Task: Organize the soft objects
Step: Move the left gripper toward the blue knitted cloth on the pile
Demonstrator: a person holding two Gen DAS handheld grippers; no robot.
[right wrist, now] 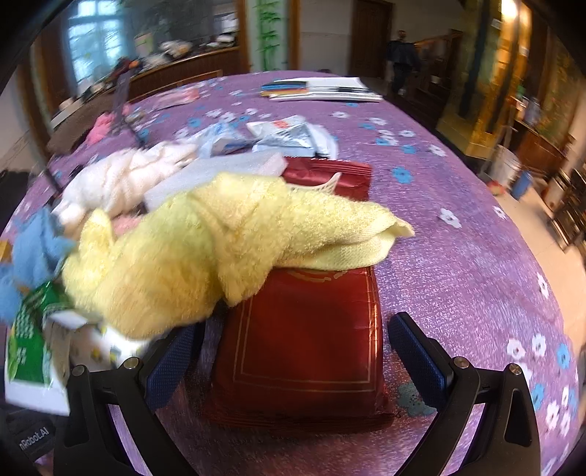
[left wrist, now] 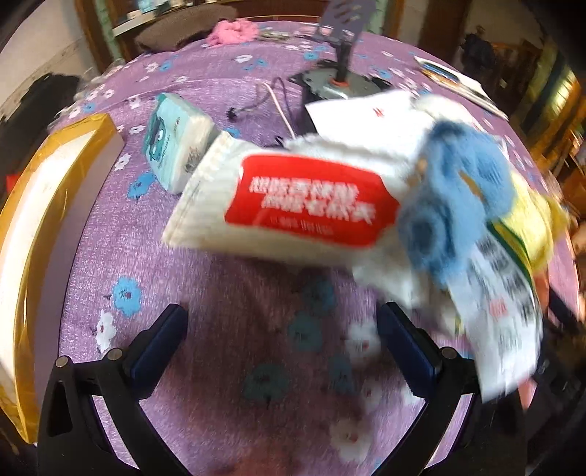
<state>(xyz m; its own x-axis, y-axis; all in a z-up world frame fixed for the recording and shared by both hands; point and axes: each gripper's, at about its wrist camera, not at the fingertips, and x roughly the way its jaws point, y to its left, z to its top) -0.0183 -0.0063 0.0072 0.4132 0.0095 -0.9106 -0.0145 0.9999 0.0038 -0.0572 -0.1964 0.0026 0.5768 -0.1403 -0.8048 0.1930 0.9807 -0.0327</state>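
In the left wrist view a white towel with a red label [left wrist: 311, 197] is blurred, ahead of and above my open left gripper [left wrist: 289, 337]; whether it rests on anything I cannot tell. A blue fluffy cloth [left wrist: 457, 190] and a yellow towel [left wrist: 531, 219] bunch at its right end. My right gripper [right wrist: 296, 359] is open, its fingers on either side of a dark red pouch [right wrist: 304, 348]. The yellow towel [right wrist: 219, 249] drapes over the pouch's far end. A white fluffy cloth [right wrist: 124, 179] lies behind it, and the blue cloth [right wrist: 33, 256] is at the left.
A purple flowered cloth [left wrist: 146, 256] covers the table. On it lie a teal tissue pack [left wrist: 175, 139], a yellow-taped box [left wrist: 44, 219], a stand base [left wrist: 340, 84], a pink fluffy item [left wrist: 234, 31], silver packets [right wrist: 285, 135], books [right wrist: 322, 89], a second red pack [right wrist: 329, 175] and a green-printed package [right wrist: 29, 348].
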